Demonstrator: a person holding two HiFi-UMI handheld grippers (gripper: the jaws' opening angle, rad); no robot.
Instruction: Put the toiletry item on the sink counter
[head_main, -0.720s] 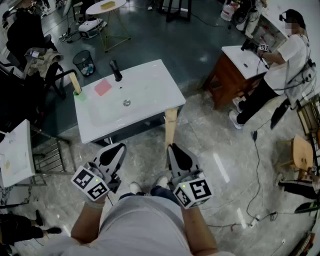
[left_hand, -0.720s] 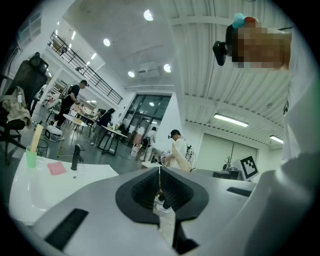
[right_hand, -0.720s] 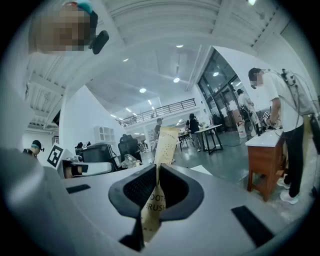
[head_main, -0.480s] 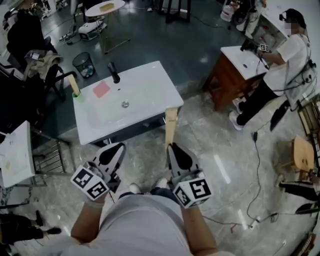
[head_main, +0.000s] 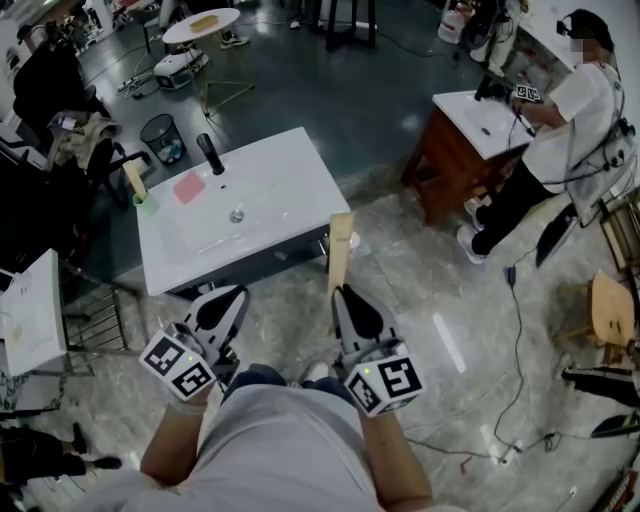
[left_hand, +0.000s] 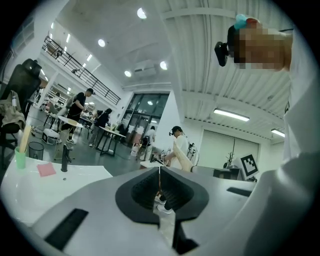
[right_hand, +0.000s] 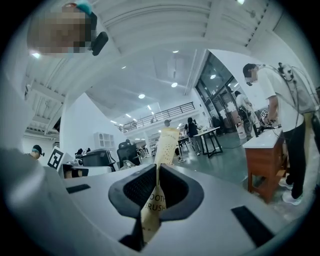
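Note:
My right gripper is shut on a tan paper toothbrush packet; the packet sticks forward from its jaws and its print shows in the right gripper view. My left gripper is shut with nothing between its jaws. Both are held level near my waist, short of the white sink counter, which stands ahead and to the left. On the counter are a black faucet, a pink square, a drain and a green cup holding a tan packet.
A second sink on a wooden cabinet stands at the right, with a person in a white shirt working at it. A bin, chairs and a round table lie beyond the counter. Cables trail over the marble floor.
The view has swung: the sink counter has shifted left and slightly up in the head view. Both grippers keep their places near my waist, the packet still clamped.

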